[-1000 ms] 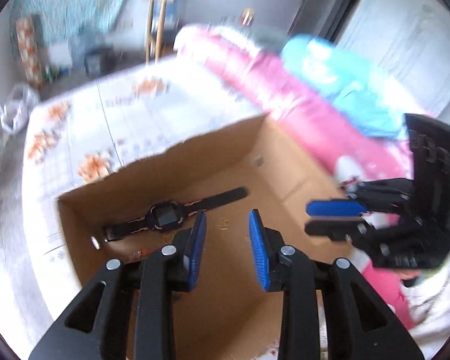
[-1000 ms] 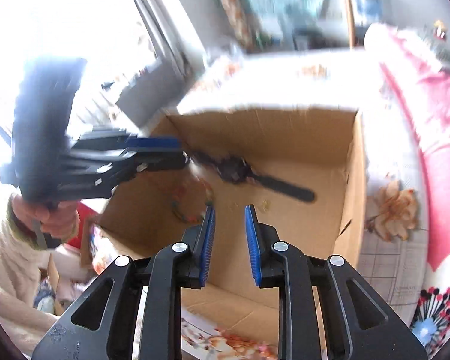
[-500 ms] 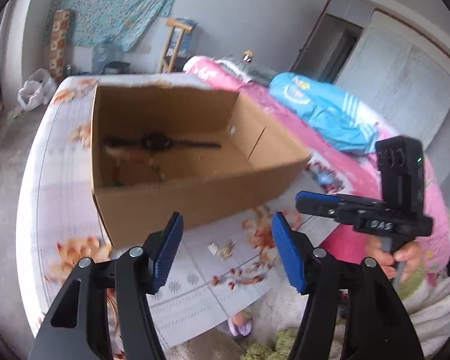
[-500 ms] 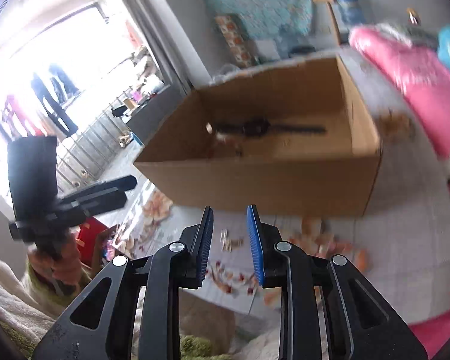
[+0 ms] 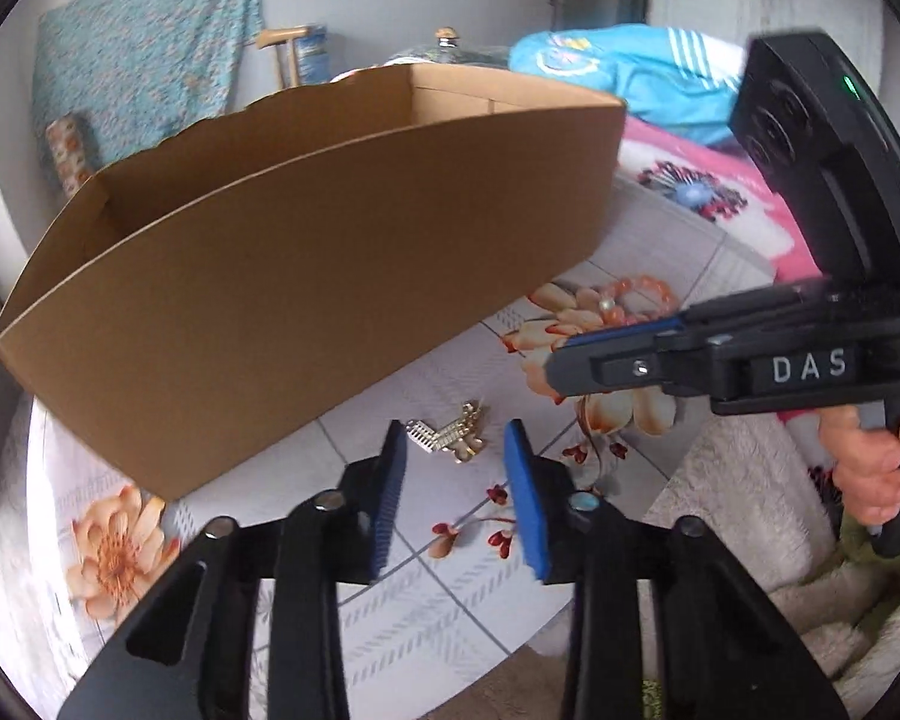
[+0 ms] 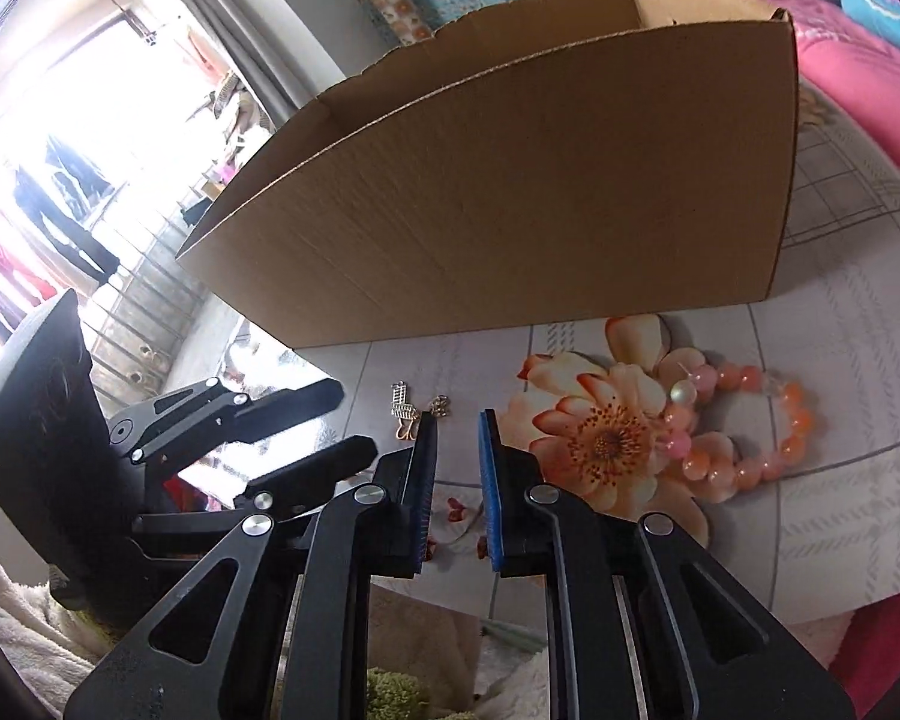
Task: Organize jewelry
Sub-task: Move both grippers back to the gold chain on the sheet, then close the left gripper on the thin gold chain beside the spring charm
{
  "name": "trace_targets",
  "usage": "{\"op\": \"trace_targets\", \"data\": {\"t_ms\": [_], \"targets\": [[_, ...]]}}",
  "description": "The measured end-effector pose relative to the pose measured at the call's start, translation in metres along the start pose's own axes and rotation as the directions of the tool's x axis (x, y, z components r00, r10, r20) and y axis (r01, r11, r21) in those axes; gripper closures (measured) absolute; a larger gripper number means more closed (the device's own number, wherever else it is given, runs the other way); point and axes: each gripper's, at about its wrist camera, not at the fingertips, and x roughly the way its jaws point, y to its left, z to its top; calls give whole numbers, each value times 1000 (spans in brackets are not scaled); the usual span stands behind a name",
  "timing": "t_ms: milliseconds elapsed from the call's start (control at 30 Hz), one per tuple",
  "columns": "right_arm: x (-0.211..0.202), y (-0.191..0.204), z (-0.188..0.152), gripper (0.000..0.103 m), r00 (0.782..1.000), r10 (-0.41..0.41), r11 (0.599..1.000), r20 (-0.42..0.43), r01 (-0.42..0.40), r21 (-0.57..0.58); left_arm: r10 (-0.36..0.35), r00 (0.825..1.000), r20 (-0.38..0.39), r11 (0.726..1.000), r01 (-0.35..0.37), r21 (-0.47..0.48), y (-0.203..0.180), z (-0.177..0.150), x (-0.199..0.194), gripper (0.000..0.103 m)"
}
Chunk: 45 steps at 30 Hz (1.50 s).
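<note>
Floral bedding carried a cardboard box (image 5: 306, 252); small gold earrings (image 5: 450, 435) lay just before it, a bead bracelet (image 6: 744, 426) nearby. Left gripper (image 5: 456, 480) gaped empty, right gripper (image 6: 455, 480) narrowly parted. Best: straddle both earrings low, then close gently.

Daylight floods from the overexposed window (image 6: 60, 138) at left; frames are sharp centrally, fisheye-bent and dark-vignetted at edges.
</note>
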Motion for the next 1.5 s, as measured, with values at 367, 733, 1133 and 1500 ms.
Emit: {"op": "trace_targets", "data": {"t_ms": [367, 733, 1133, 1500], "targets": [[12, -18, 7, 89, 999, 29, 999, -21, -29, 27, -13, 997, -73, 992, 22, 127, -4, 4, 22, 89], [18, -33, 10, 88, 998, 54, 997, -41, -52, 52, -27, 991, -130, 981, 51, 186, 3, 17, 28, 89], [19, -37, 21, 88, 996, 72, 996, -51, -69, 55, -126, 976, -179, 964, 163, 211, 12, 22, 36, 89], [24, -35, 19, 88, 997, 60, 996, -46, -57, 64, -122, 982, -145, 968, 150, 202, 5, 13, 31, 102]]}}
